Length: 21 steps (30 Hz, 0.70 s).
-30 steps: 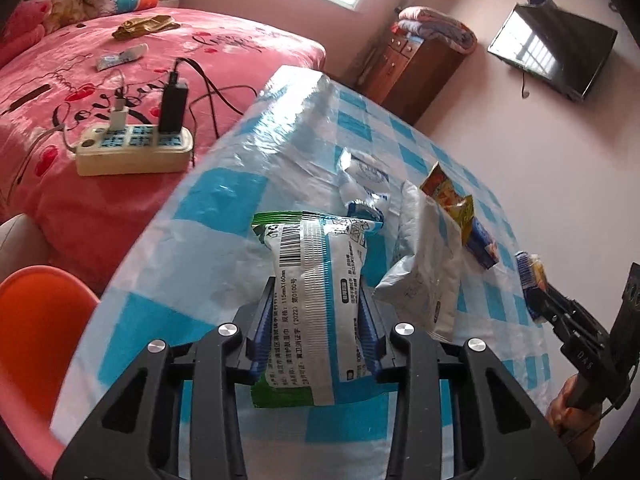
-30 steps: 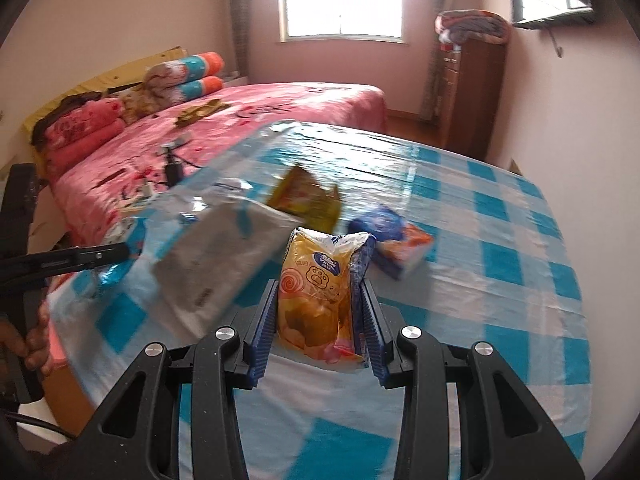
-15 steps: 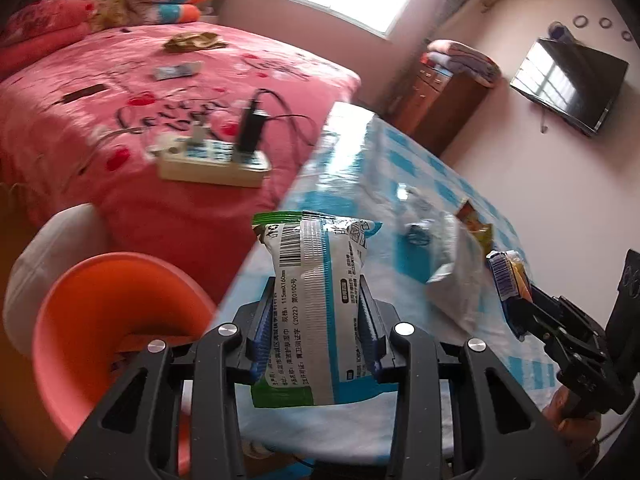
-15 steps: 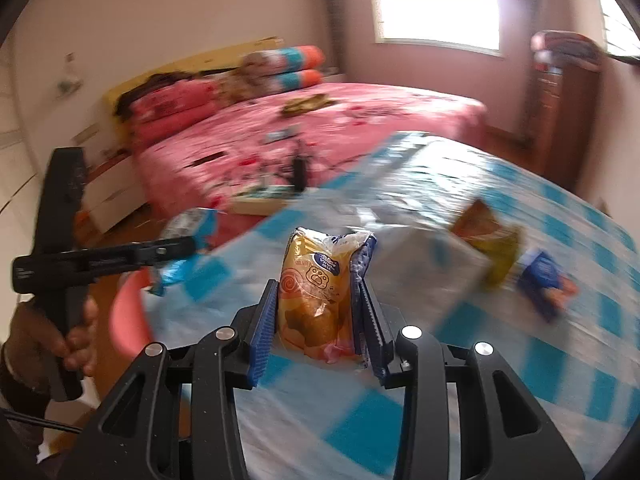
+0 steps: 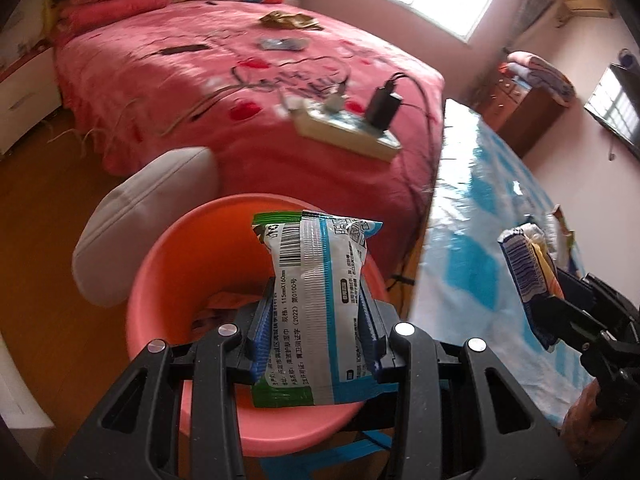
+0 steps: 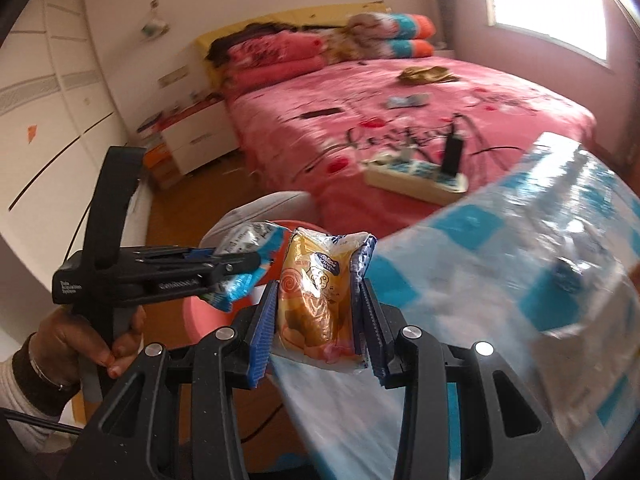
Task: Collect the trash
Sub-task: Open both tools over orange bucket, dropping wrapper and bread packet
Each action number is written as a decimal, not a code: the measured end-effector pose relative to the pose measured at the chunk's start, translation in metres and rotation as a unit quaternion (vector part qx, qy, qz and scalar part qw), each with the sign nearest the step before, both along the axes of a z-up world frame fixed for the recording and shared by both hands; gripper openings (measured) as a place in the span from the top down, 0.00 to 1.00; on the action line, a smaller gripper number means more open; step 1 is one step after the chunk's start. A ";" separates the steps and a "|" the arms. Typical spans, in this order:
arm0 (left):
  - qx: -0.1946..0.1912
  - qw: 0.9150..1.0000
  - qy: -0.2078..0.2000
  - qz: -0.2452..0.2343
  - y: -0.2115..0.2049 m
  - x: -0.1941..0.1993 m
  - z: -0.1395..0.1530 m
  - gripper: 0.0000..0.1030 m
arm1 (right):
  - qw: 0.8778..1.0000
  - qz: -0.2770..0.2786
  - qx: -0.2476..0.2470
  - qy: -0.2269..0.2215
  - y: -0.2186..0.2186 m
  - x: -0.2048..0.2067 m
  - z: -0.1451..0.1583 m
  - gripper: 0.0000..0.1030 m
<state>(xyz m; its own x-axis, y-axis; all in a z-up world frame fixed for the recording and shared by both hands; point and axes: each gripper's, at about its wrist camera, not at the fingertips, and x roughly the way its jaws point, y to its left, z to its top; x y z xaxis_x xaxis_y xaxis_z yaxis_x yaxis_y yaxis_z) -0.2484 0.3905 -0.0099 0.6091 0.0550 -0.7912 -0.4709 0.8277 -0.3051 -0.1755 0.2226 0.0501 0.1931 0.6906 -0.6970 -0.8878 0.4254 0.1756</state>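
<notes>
With the left tongs (image 5: 316, 320) pinching a wipes pack (image 5: 318, 304) directly over the orange bin (image 5: 160, 288), they should spread there, while the right tongs (image 6: 318, 316), pinching a snack bag (image 6: 320, 296) beside the worktop (image 6: 520, 280), should first move over the bin ahead.

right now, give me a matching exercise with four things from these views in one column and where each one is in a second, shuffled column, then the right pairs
Things:
1. white, blue and green wet-wipe packet
2. yellow-orange snack wrapper
3. cream power strip with a black charger
4. round orange plastic bin

Places:
A. lying on the pink bedspread
B. on the floor beside the bed, below the table edge
C. clamped in the left gripper, above the bin
D. clamped in the right gripper, at the edge of the blue-checked table

Pairs: 1-C, 2-D, 3-A, 4-B
</notes>
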 end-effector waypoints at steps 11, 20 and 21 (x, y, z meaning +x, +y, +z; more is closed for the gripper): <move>-0.006 0.999 0.040 0.032 0.022 -0.007 -0.030 0.62 | 0.997 0.072 -0.008 0.013 0.062 -0.019 -0.013 0.50; 0.049 0.996 0.054 0.060 0.027 -0.011 -0.021 0.21 | 0.998 0.025 0.022 0.053 0.041 -0.004 -0.010 0.14; 0.051 0.995 0.054 0.062 0.026 -0.010 -0.020 0.20 | 0.998 0.018 0.026 0.052 0.036 -0.003 -0.009 0.12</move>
<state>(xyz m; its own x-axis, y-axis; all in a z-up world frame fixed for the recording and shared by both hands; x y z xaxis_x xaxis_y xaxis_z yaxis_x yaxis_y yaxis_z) -0.2586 0.4164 -0.0295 0.5054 0.2072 -0.8376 -0.5959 0.7859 -0.1652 -0.1783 0.2582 0.0416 0.0967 0.7321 -0.6743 -0.8781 0.3817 0.2885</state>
